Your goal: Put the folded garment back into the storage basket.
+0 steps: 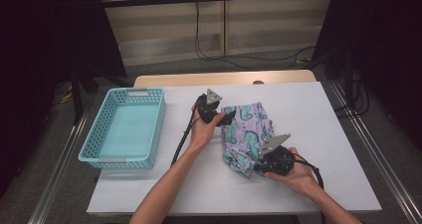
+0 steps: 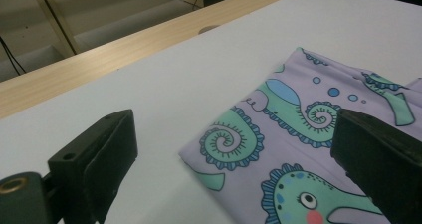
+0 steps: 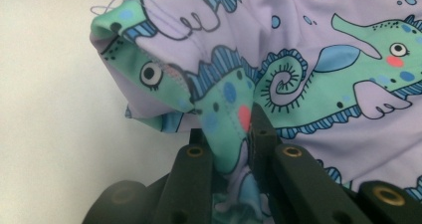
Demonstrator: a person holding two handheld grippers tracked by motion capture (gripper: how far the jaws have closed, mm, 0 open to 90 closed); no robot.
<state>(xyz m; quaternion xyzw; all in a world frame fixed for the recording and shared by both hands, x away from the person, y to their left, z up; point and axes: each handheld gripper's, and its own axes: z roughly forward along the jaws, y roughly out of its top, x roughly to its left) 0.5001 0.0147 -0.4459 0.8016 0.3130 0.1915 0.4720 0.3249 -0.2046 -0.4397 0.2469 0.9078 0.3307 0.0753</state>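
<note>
At the centre of the high frame lies the seahorse-print cloth (image 1: 247, 137), soft, light and floppy, best pinched at hems or corners: the right gripper (image 1: 259, 165) clamps its lower edge, the left gripper (image 1: 230, 117) gapes wide at its upper-left corner.

No text, label, brand or number can be read anywhere; the cloth (image 1: 247, 134) bears seahorse pictures only, not letters.

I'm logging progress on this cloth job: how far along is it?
Partly folded: the seahorse cloth lies bunched on the table. The right gripper pinches a fold; the left gripper is open at a corner. The basket holds nothing yet.
</note>
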